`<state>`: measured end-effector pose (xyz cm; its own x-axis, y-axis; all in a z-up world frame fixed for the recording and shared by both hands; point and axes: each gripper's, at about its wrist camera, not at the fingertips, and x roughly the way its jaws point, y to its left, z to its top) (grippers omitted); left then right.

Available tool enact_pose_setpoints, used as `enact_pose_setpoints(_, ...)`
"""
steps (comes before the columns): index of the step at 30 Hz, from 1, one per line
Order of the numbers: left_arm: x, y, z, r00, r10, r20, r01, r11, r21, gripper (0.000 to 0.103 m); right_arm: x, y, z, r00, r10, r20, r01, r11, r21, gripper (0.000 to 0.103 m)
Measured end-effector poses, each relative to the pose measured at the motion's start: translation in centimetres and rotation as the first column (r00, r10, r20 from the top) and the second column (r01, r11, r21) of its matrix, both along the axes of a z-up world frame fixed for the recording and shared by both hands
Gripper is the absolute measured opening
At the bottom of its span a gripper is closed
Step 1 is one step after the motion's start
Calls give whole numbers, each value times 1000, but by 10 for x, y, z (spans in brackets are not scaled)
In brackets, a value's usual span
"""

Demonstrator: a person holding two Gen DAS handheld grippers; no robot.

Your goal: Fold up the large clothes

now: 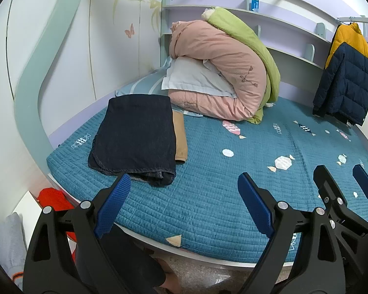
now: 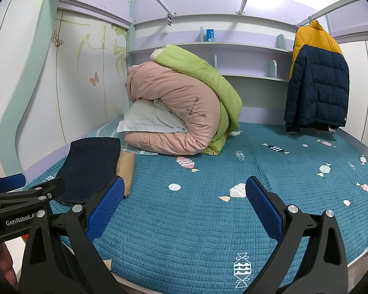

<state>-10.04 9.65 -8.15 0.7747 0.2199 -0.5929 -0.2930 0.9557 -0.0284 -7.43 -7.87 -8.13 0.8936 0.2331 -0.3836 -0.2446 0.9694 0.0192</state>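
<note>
A folded dark denim garment (image 1: 135,134) lies on the teal bedspread (image 1: 220,196) at the left, on top of a folded tan garment (image 1: 180,139). Both also show in the right wrist view: the denim (image 2: 90,169) and the tan piece (image 2: 126,169). My left gripper (image 1: 184,183) is open and empty, hovering over the bed's front edge just right of the denim. My right gripper (image 2: 186,188) is open and empty over the middle of the bed; it also shows at the right of the left wrist view (image 1: 341,176).
A rolled pink and green quilt (image 1: 228,73) with a white pillow (image 1: 196,78) sits at the head of the bed. A navy and yellow puffer jacket (image 1: 346,73) hangs at the right. Red cloth (image 1: 52,198) and grey cloth (image 1: 7,242) lie beside the bed at lower left.
</note>
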Motion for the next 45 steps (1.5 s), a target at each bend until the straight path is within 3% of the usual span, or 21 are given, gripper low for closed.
enact_pose_setpoints(45,6,5,-10,999,-30,-39,29,999,-18,89,0,0,-4,1000,-9,-2,9,1000,11,96)
